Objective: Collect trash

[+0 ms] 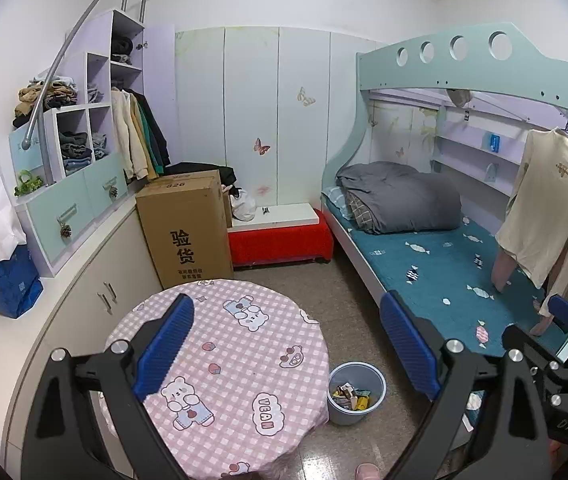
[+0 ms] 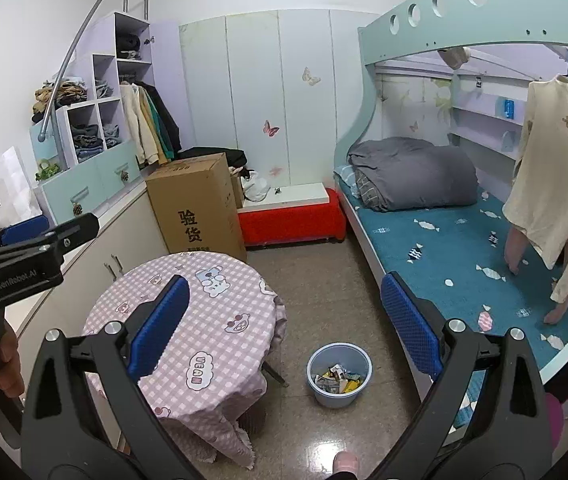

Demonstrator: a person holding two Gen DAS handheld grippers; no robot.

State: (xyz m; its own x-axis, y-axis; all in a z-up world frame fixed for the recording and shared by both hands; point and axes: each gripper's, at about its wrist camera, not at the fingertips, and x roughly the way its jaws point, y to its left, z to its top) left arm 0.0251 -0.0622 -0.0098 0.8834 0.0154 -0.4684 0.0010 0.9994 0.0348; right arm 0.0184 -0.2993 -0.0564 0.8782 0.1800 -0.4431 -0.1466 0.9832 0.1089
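Observation:
A light blue trash bin [image 1: 356, 394] stands on the floor between the round table [image 1: 240, 364] and the bed. It holds several crumpled wrappers [image 1: 352, 395]. It also shows in the right wrist view [image 2: 339, 374] with the wrappers [image 2: 337, 379] inside. My left gripper [image 1: 287, 344] is open and empty, held high above the table and bin. My right gripper [image 2: 284, 328] is open and empty, also held high. The table [image 2: 188, 320] has a pink checked cloth with nothing on it. The left gripper shows at the left edge of the right wrist view [image 2: 50, 236].
A bunk bed [image 1: 443, 272] with a teal mattress and grey duvet fills the right. A tall cardboard box [image 1: 186, 224] and a red bench [image 1: 280, 236] stand at the back. Cabinets and shelves [image 1: 84, 184] line the left wall. A pink slipper [image 2: 345, 462] shows at the bottom.

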